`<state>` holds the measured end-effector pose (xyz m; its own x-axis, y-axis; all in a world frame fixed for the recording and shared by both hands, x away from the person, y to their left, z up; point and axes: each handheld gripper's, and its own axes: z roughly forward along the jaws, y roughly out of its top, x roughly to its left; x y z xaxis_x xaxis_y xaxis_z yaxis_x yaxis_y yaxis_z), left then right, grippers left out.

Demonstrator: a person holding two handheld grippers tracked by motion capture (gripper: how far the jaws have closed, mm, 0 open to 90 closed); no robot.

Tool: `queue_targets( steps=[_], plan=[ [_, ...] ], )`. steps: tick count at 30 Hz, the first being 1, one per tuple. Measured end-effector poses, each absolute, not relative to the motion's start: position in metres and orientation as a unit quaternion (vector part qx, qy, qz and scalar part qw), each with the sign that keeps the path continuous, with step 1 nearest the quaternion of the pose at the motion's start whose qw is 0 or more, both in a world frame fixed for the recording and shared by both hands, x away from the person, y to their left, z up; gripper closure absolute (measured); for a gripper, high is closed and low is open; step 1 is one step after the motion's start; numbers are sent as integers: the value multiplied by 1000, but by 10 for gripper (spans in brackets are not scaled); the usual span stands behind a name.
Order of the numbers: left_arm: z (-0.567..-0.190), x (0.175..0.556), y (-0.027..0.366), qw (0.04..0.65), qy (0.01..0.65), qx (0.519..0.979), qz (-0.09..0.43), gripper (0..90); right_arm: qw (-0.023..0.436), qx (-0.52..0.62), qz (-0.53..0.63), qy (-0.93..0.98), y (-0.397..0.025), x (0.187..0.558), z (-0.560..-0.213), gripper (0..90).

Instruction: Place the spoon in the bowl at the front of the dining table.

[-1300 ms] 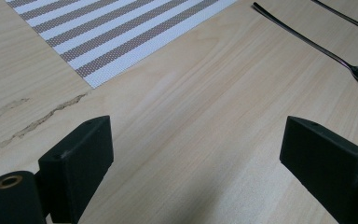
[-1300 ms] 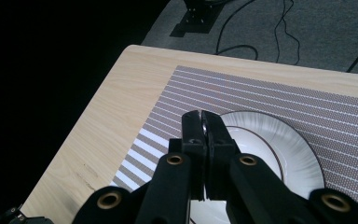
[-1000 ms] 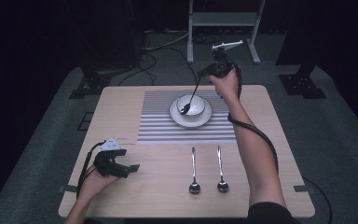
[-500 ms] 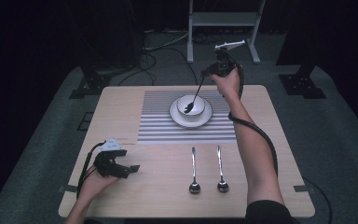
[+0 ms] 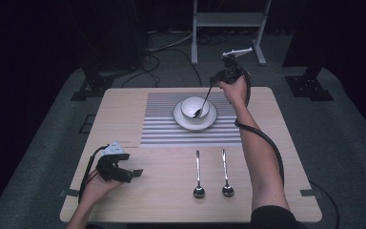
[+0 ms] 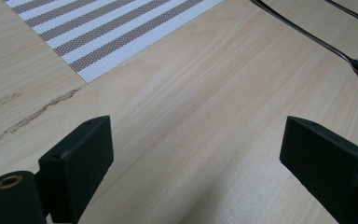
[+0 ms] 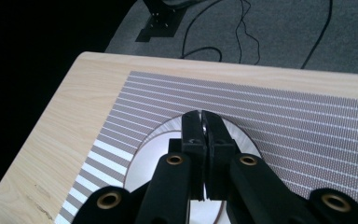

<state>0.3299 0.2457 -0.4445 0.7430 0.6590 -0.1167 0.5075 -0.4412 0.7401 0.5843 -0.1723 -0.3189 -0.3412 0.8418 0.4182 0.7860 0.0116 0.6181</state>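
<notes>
Pale wood table (image 5: 124,114), striped placemat (image 5: 162,129) across its far middle. White bowl (image 5: 190,105) on a plate (image 5: 181,119) on the mat. Right gripper (image 5: 215,82) above the far right edge, jaws clamped on a spoon (image 5: 203,106) dipping into the bowl. Left gripper (image 5: 136,172) low at near left, jaws wide apart, holding nothing. Two spoons (image 5: 198,174) side by side near centre.

Tongs (image 6: 196,163) spread wide over bare table (image 6: 205,93).
</notes>
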Motion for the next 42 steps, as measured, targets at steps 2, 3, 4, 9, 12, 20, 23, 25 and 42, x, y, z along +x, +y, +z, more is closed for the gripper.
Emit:
queue_targets(
  steps=[2,3,4,9,12,20,23,25,42],
  plan=[
    [-445,330,245,401,346,843,96,85,30,573,400,715,-172,584,-325,881],
    [-445,330,245,401,346,843,96,85,32,573,396,717,-172,584,-328,879],
    [-445,330,245,401,346,843,96,85,32,573,391,719,-172,584,-331,871],
    [-446,330,245,399,346,844,96,85,27,576,377,725,-172,583,-338,847],
    [-445,330,245,400,346,843,96,85,29,575,370,729,-171,583,-341,819],
    [-446,330,244,396,346,845,100,85,27,578,351,736,-173,582,-343,755],
    [-446,330,244,396,346,845,100,85,29,576,344,741,-172,581,-344,743],
    [-446,331,244,395,345,845,100,85,28,576,339,743,-173,581,-345,731],
    [-447,330,243,386,342,850,103,85,27,568,323,757,-181,578,-353,660]
  ],
)
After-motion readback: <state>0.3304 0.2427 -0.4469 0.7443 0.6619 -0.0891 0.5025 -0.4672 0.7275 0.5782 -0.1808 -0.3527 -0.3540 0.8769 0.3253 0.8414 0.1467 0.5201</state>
